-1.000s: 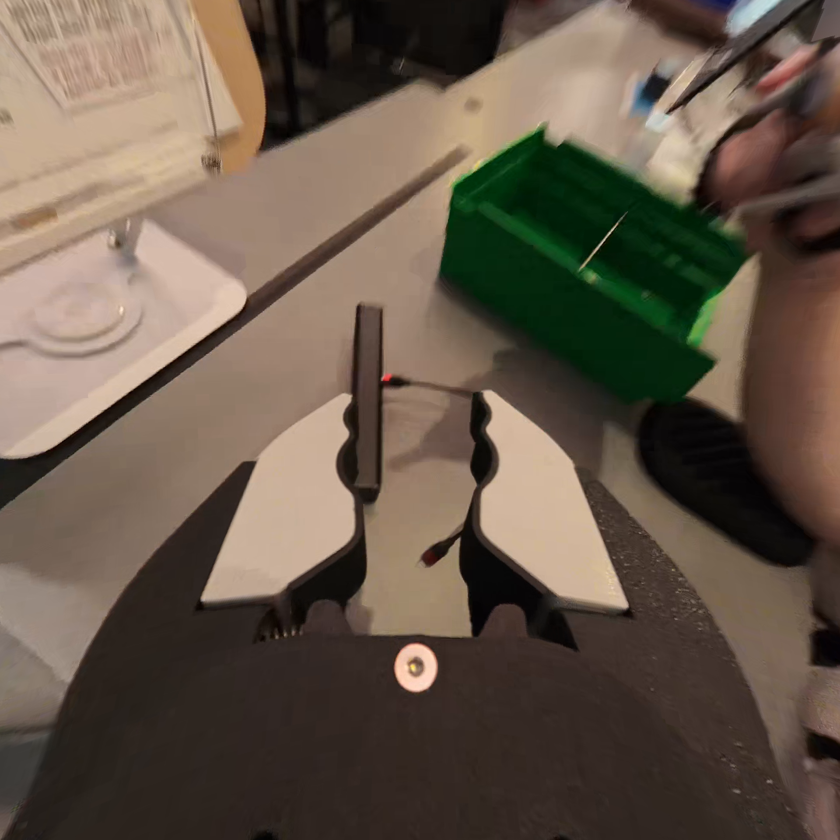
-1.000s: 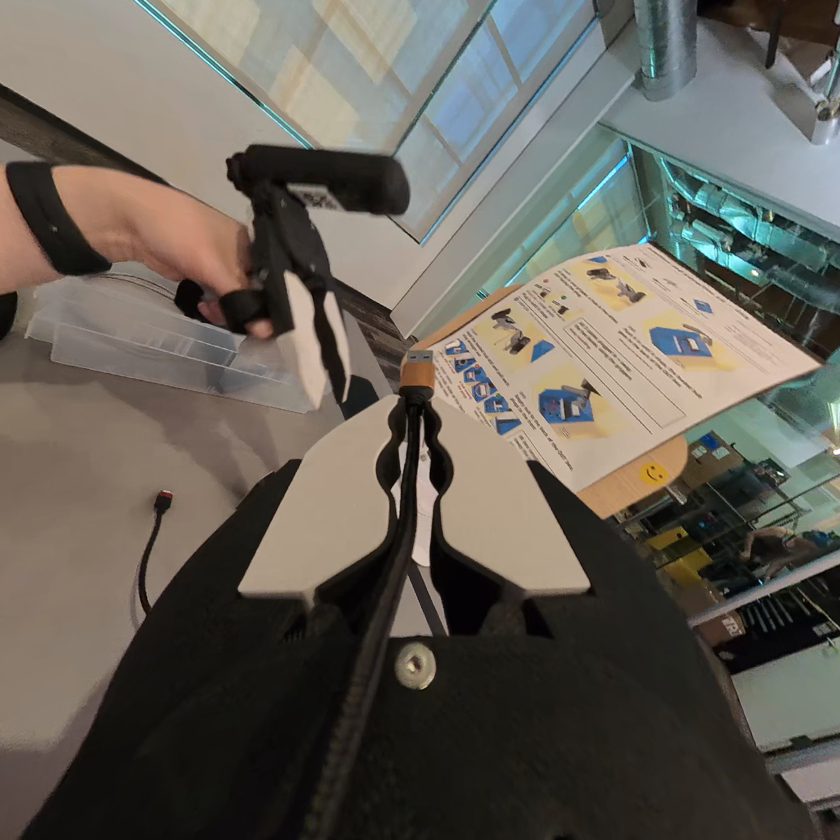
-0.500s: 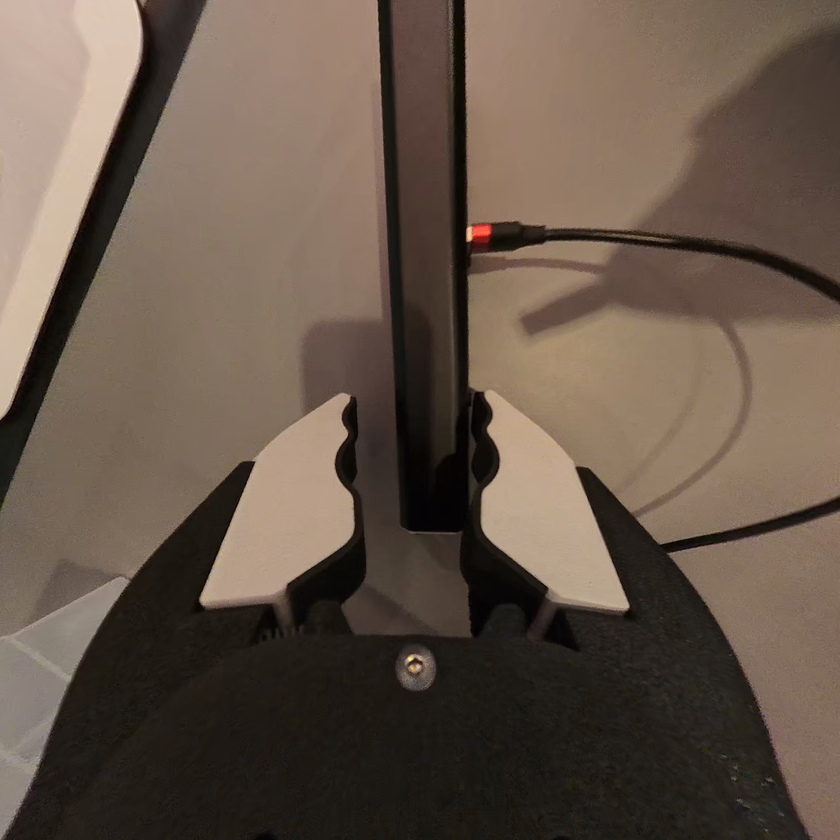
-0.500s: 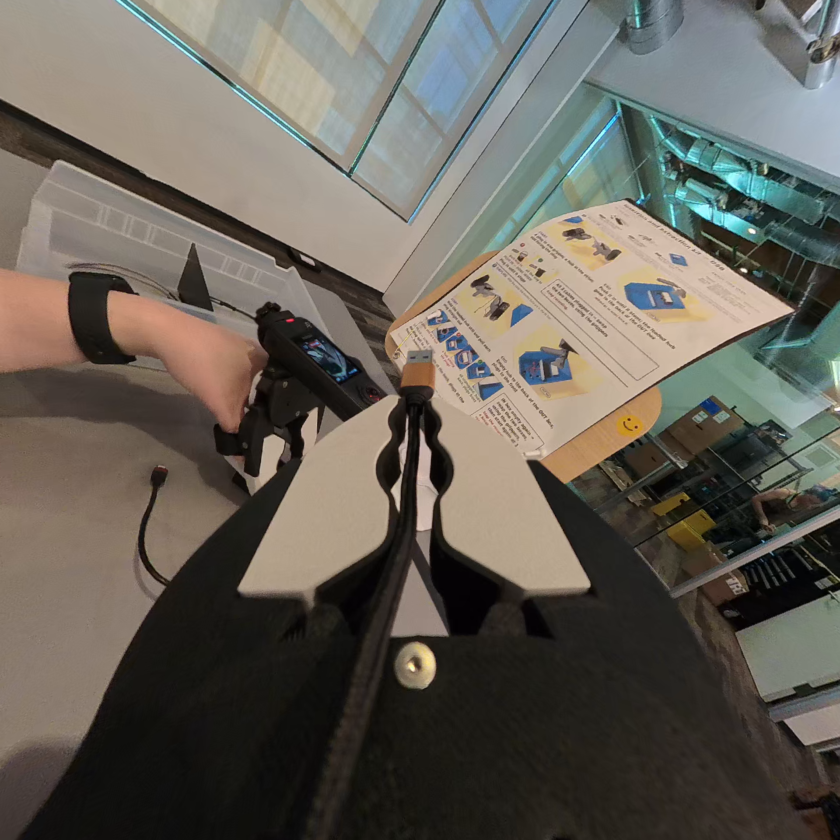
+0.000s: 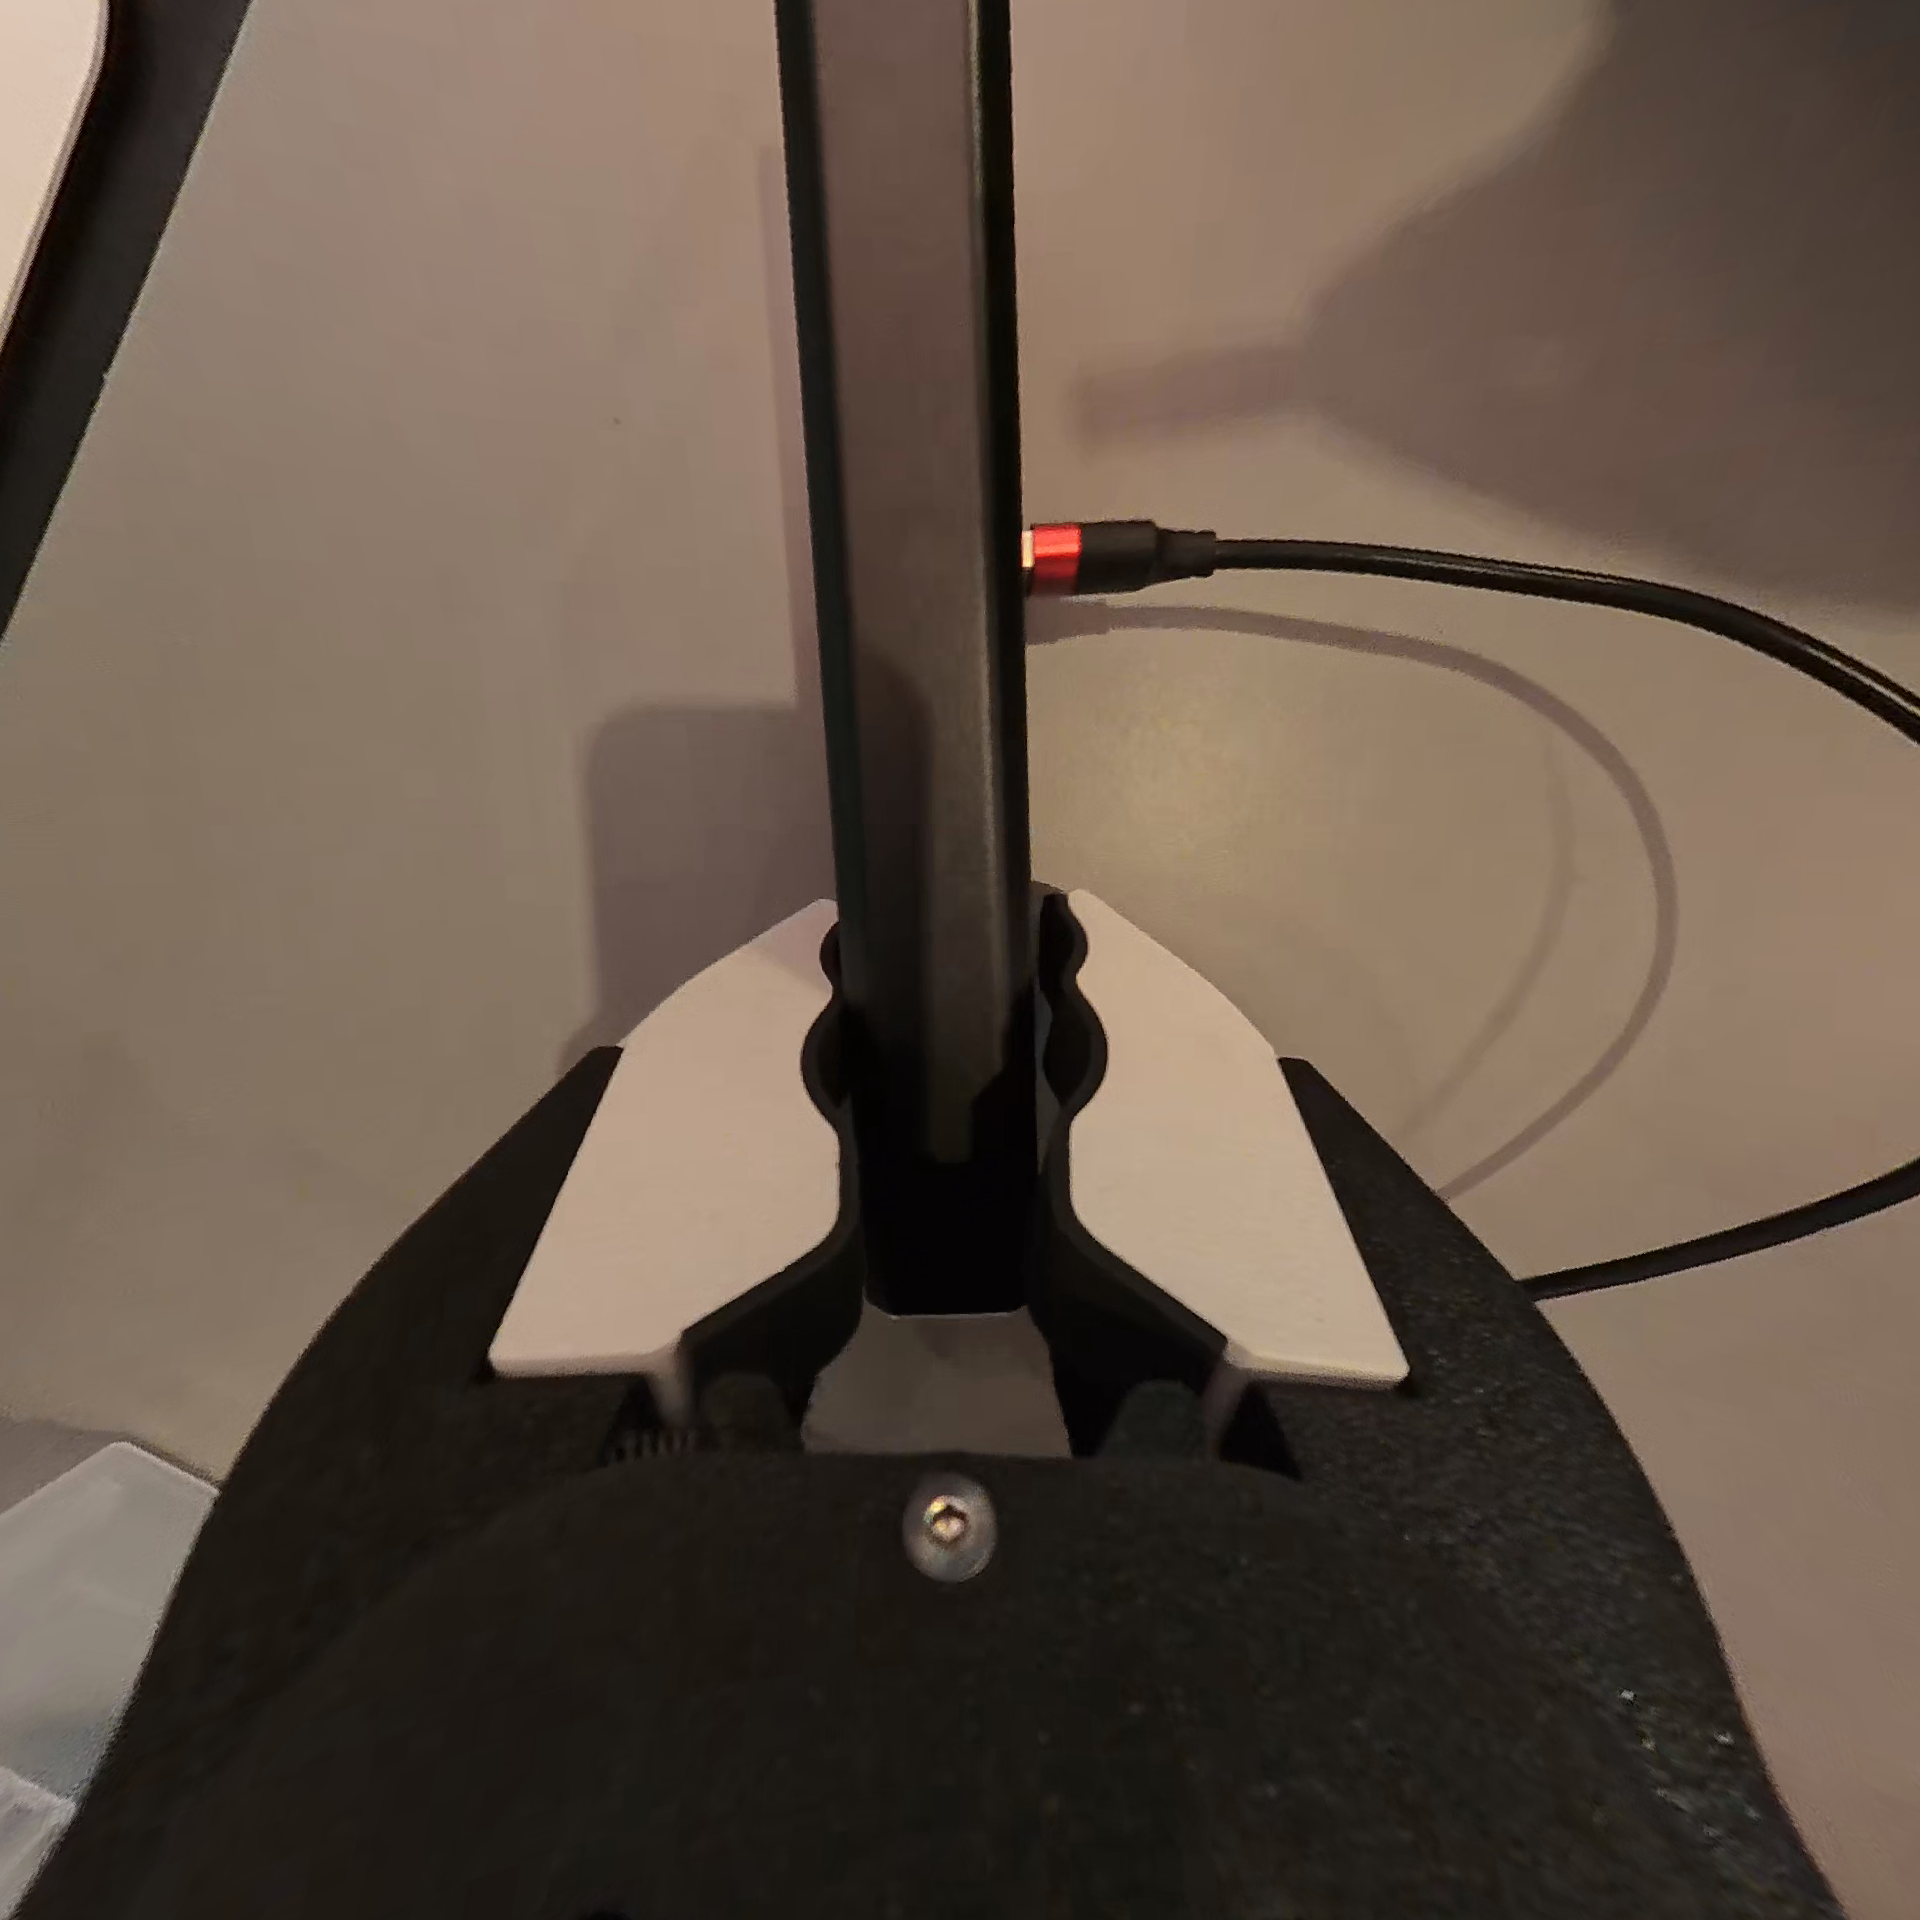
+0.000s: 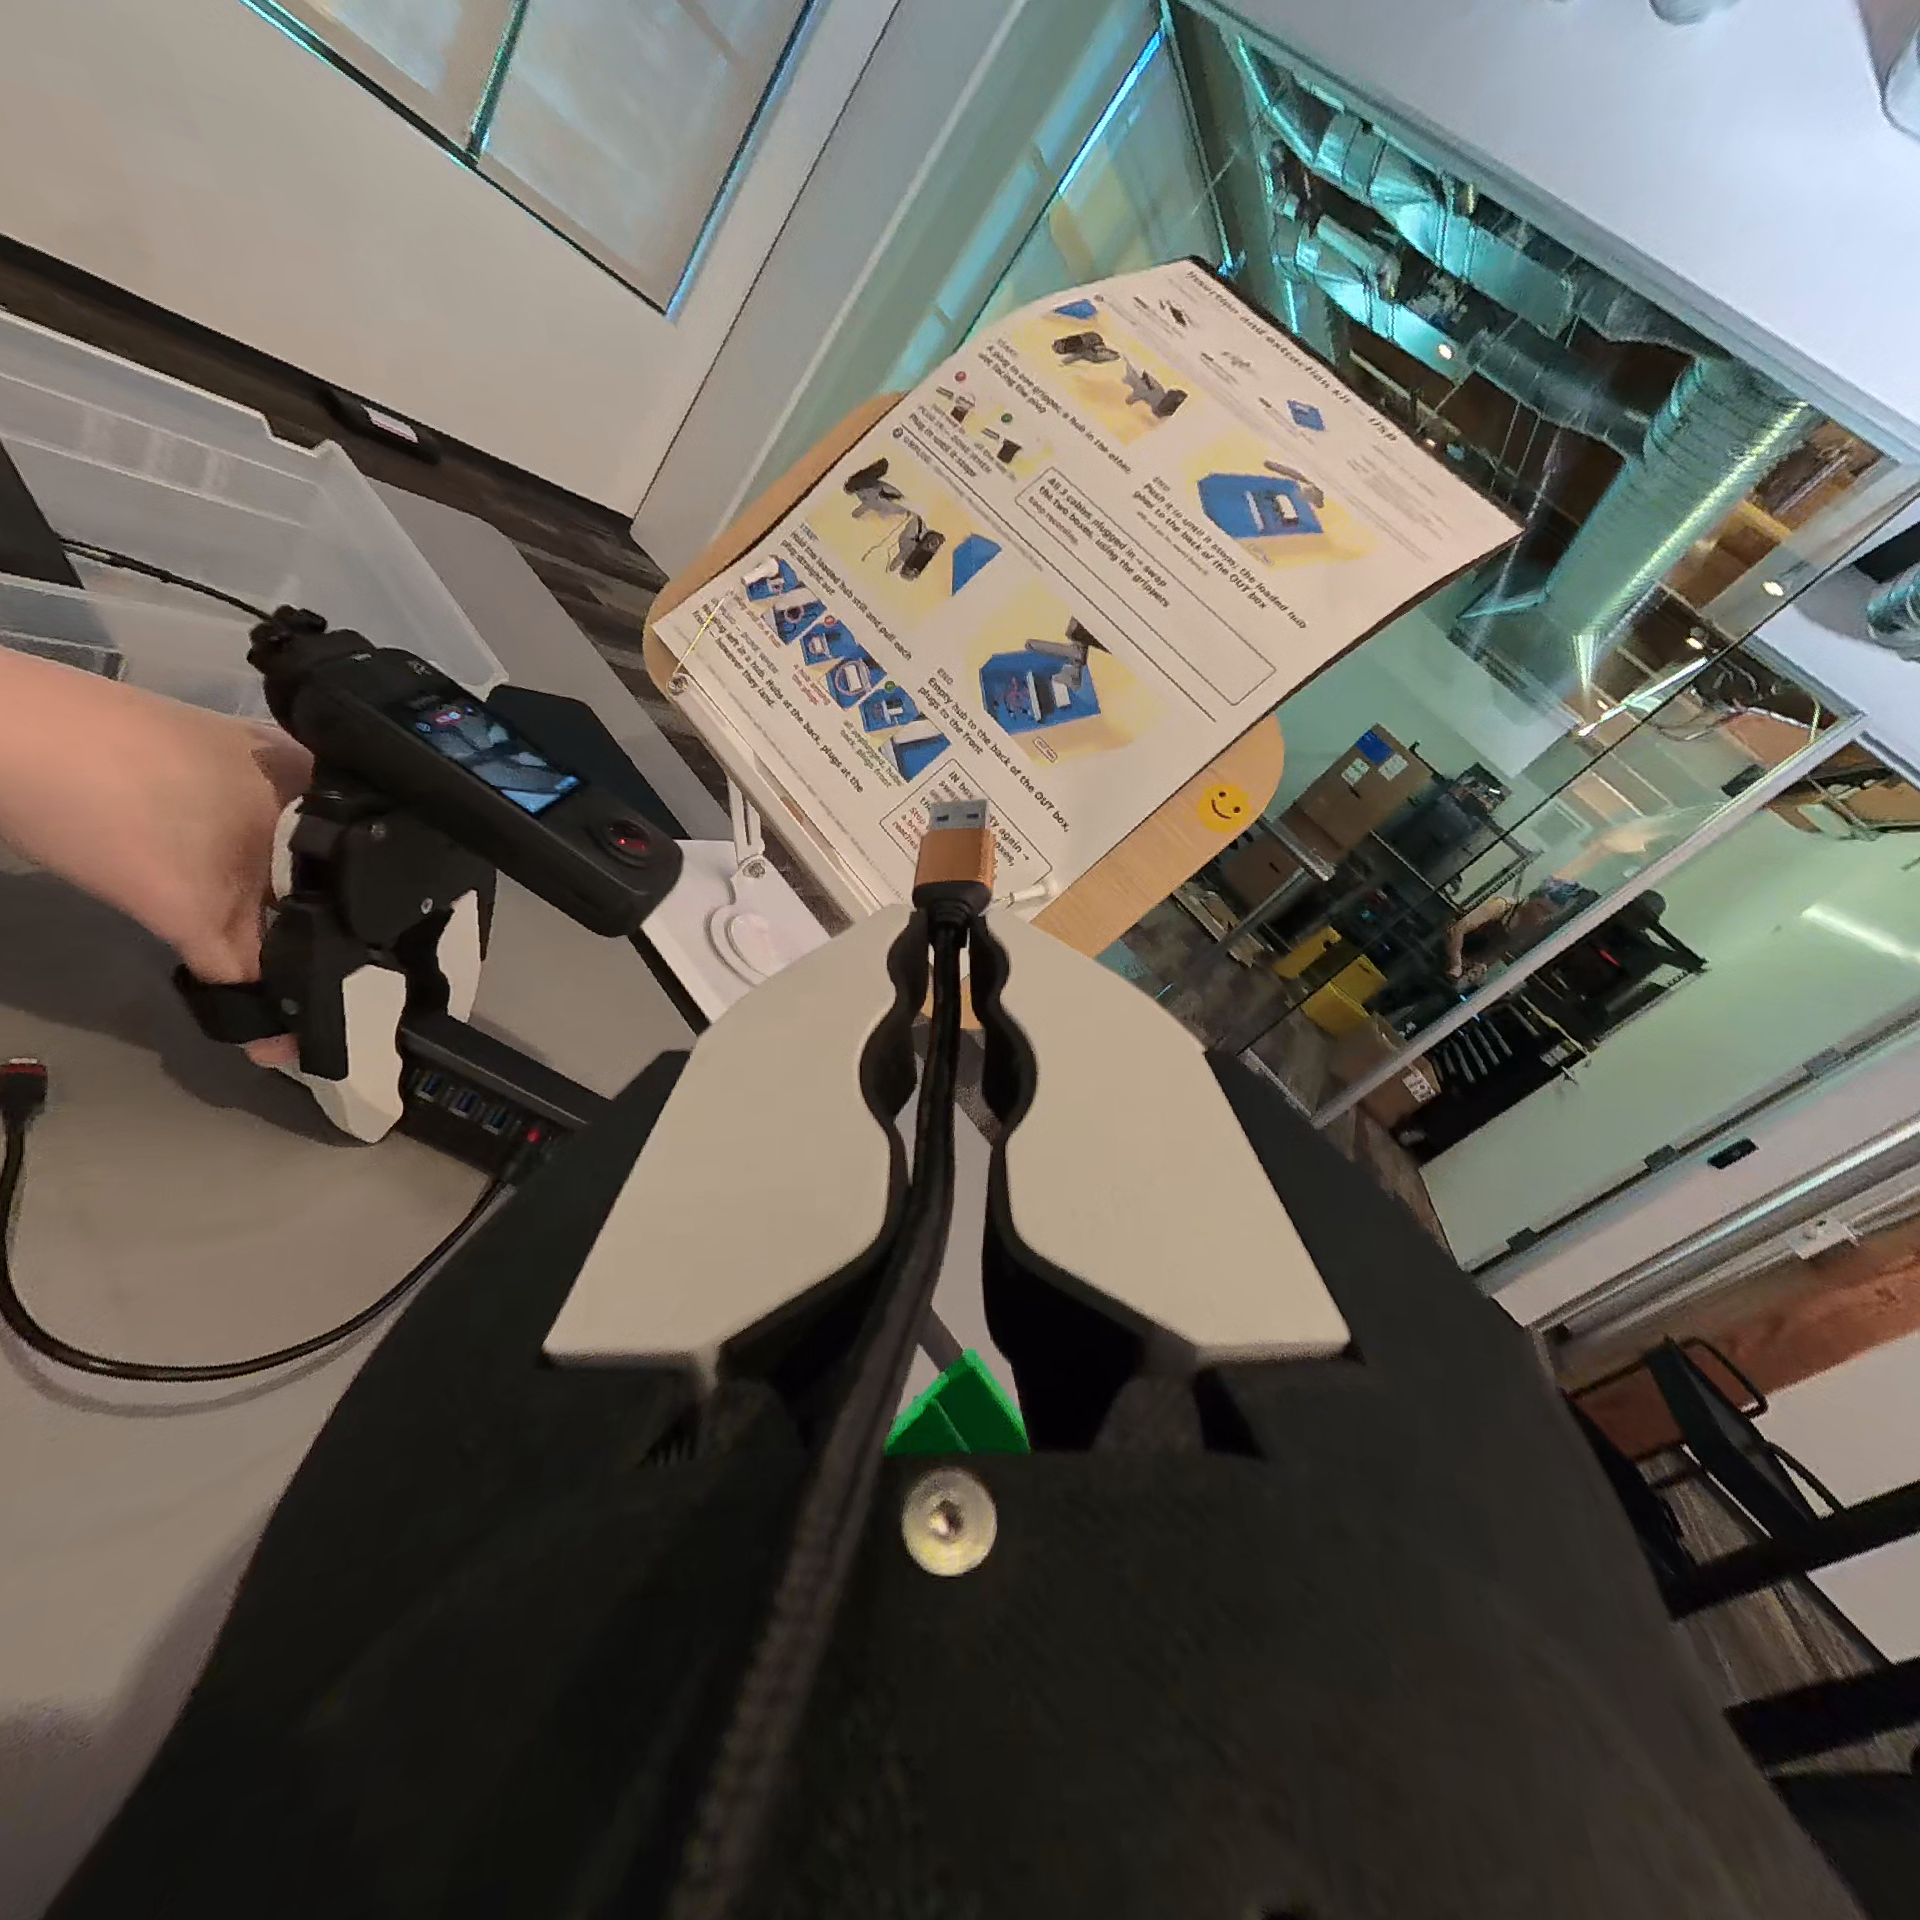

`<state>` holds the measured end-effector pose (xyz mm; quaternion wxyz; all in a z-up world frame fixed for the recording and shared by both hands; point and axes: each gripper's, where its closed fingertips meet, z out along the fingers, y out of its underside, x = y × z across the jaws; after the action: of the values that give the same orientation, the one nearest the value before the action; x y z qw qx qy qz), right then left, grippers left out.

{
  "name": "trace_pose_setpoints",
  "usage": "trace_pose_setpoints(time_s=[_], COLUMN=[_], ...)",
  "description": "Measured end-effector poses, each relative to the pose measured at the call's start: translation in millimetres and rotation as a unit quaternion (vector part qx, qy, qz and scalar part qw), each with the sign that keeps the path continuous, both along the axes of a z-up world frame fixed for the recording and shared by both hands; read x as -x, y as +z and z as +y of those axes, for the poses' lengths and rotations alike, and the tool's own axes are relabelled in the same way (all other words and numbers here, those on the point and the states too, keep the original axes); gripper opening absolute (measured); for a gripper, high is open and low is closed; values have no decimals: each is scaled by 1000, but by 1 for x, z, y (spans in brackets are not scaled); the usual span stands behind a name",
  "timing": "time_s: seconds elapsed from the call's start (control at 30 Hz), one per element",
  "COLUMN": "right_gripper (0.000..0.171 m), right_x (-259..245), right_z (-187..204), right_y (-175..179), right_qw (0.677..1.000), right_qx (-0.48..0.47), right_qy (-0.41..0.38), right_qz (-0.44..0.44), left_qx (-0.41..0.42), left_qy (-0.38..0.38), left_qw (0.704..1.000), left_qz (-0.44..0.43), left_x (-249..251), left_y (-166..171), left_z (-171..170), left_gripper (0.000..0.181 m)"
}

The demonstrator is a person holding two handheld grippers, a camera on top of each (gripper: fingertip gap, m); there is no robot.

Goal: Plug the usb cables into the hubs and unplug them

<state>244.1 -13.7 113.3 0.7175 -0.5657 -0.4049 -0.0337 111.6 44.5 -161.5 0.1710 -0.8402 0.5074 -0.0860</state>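
Observation:
In the left wrist view a long black USB hub (image 5: 914, 520) lies on the grey table and runs straight ahead between my fingers. My left gripper (image 5: 935, 925) is shut on its near end. A black cable with a red plug (image 5: 1055, 561) sits in the hub's right side. In the right wrist view my right gripper (image 6: 940, 925) is shut on a braided black cable with a copper USB-A plug (image 6: 956, 852), held in the air with the plug pointing forward. The left gripper (image 6: 353, 997) and the hub (image 6: 488, 1096) show at the left, along with the red cable's loose end (image 6: 21, 1081).
An instruction sheet on a stand (image 6: 1039, 623) is behind the hub; its white base (image 5: 42, 156) shows at the far left. A clear plastic bin (image 6: 208, 499) is at the back left. A corner of a green bin (image 6: 956, 1403) shows under my right gripper. There is about 30 cm between the tips of the two grippers.
My left gripper came down over the hub, slid further along it and closed on it. My right gripper, still holding the plug, has shifted and tilted toward the hub side.

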Motion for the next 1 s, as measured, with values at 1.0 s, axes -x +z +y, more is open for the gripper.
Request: trace_pose_setpoints(time_s=[1.0], right_gripper=[8], right_x=[0], right_z=[14], right_y=[-2], right_qw=[996], right_qx=[58], right_qy=[-22], right_qz=[71], left_qx=[347], left_qy=[36], left_qw=[723], left_qz=[-597], left_x=[-44], left_y=[151], left_z=[-29], left_gripper=[30])
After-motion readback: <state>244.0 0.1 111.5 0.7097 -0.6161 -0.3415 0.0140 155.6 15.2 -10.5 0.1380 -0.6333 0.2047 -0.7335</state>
